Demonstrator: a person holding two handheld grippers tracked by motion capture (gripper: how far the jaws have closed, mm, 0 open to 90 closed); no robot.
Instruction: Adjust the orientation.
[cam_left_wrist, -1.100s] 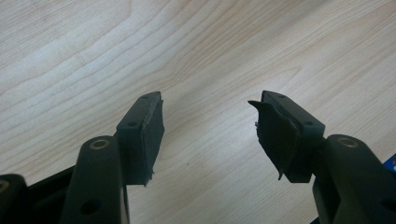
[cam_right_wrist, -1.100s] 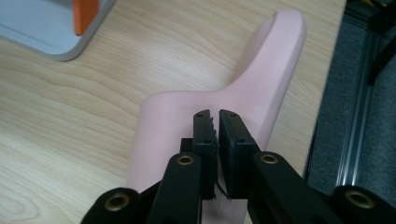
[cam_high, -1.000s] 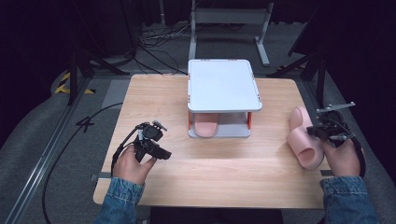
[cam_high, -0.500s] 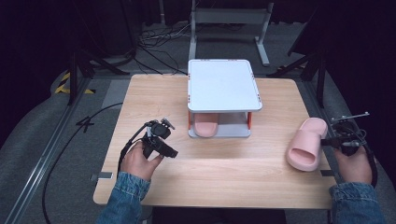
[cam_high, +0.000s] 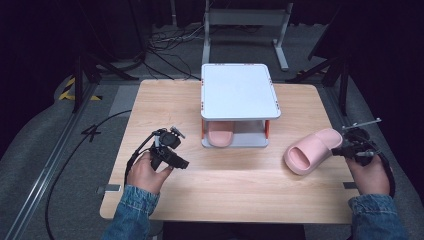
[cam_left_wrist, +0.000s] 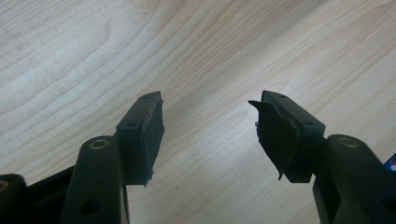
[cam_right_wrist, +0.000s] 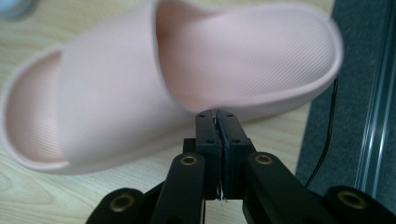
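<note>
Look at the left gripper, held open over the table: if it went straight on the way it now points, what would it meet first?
Probably the bare wooden table. The left gripper tilts down at the boards, with nothing between its open jaws and the wood. The white rack and pink slipper lie off that line.

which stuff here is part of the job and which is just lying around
Part of the job:
- pink slipper at the right gripper, whose jaws are closed at its rim
- second pink slipper on the lower shelf
- white two-level rack

Just there:
- left gripper, open over bare table
- metal frame on the floor behind
</note>
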